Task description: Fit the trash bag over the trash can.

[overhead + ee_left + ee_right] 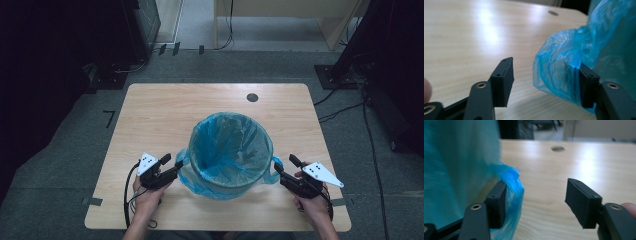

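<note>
Fingers [587, 85] half behind bag [559, 72] (blurred)

surface: pale wood-grain rectangular bench [150, 115] with rounded corners | in top: small dark round hole [252, 97] near far edge, right of middle | standing on it: round bin lined with crinkled blue plastic bag [231, 150], near the person's edge, bag overhang draped down to the bench top on both sides
</note>
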A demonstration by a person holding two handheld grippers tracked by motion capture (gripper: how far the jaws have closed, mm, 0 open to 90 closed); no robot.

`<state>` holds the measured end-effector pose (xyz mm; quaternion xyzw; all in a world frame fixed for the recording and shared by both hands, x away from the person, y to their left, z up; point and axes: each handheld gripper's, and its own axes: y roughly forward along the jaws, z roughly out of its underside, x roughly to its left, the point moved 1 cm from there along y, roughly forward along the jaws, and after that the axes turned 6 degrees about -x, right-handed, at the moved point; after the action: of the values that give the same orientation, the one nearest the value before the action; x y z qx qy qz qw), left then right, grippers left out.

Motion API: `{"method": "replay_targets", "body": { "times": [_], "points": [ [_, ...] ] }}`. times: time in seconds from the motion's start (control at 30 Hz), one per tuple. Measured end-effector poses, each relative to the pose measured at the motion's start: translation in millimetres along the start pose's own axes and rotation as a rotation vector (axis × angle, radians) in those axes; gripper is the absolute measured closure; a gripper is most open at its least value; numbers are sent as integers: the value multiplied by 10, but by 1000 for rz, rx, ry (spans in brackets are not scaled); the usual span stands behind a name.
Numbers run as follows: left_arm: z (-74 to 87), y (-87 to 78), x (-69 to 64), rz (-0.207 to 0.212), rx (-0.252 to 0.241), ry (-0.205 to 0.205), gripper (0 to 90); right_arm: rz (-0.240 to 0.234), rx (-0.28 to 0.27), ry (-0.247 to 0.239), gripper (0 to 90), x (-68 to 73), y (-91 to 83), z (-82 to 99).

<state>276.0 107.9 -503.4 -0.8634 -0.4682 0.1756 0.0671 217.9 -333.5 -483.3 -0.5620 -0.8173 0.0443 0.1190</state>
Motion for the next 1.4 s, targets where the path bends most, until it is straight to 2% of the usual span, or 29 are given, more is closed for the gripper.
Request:
{"method": "replay_targets", "body": {
  "times": [0.1,0.27,0.3,0.37,0.47,0.53,0.6,0.63,0.67,0.7,0.73,0.77,0.8,0.87,0.9,0.97,1.0,1.03,1.07,1.13,1.2,1.23,1.3,1.4],
  "points": [
    [-43,-52,-31,-3,-32,28,376,-43,-44,-41,338,45,-102,-74],
    [-60,-88,11,-29,-40,20,372,-48,-114,-47,338,56,-212,-184],
    [-63,-95,10,-29,-43,17,380,-63,-131,-42,338,59,-237,-209],
    [-69,-101,-5,-21,-55,22,418,-124,-164,-26,337,83,-279,-250],
    [-76,-105,-43,26,-81,9,457,-242,-179,-20,277,156,-304,-276],
    [-66,-96,-65,66,-83,-3,477,-304,-156,-18,227,199,-271,-275],
    [-52,-82,-91,90,-82,-7,500,-320,-129,-7,237,215,-193,-254],
    [-45,-75,-106,97,-80,-2,517,-333,-113,4,276,216,-147,-233],
    [-37,-69,-123,101,-73,1,540,-330,-103,0,414,217,-103,-208],
    [-34,-65,-132,107,-75,-1,584,-344,-82,-12,624,229,-62,-176],
    [-29,-65,-140,117,-73,-3,620,-366,-76,-29,738,244,-45,-158],
    [-24,-65,-150,121,-69,-2,662,-366,-64,-51,855,274,-22,-145],
    [-17,-61,-163,119,-64,5,706,-346,-41,-75,900,303,5,-139],
    [4,-46,-175,119,-43,32,783,-310,-20,-107,900,338,37,-121],
    [21,-29,-181,105,-18,37,820,-289,3,-113,900,337,55,-100],
    [48,3,-182,87,19,34,863,-236,66,-161,900,327,112,-14],
    [70,27,-179,75,51,27,874,-214,116,-191,900,328,144,46],
    [90,45,-172,67,79,27,879,-185,179,-241,900,326,187,124],
    [106,60,-166,56,99,33,884,-158,225,-268,900,329,214,179],
    [161,107,-150,2,170,55,890,-125,284,-296,900,331,244,241],
    [191,135,-130,-35,222,62,892,-92,313,-309,900,326,263,263],
    [192,143,-117,-47,232,51,893,-79,325,-314,900,321,268,267],
    [190,142,-112,-61,229,51,892,-65,334,-313,900,308,272,274],
    [192,141,-124,-68,225,61,874,-52,352,-344,900,327,280,310]
  ]
}}
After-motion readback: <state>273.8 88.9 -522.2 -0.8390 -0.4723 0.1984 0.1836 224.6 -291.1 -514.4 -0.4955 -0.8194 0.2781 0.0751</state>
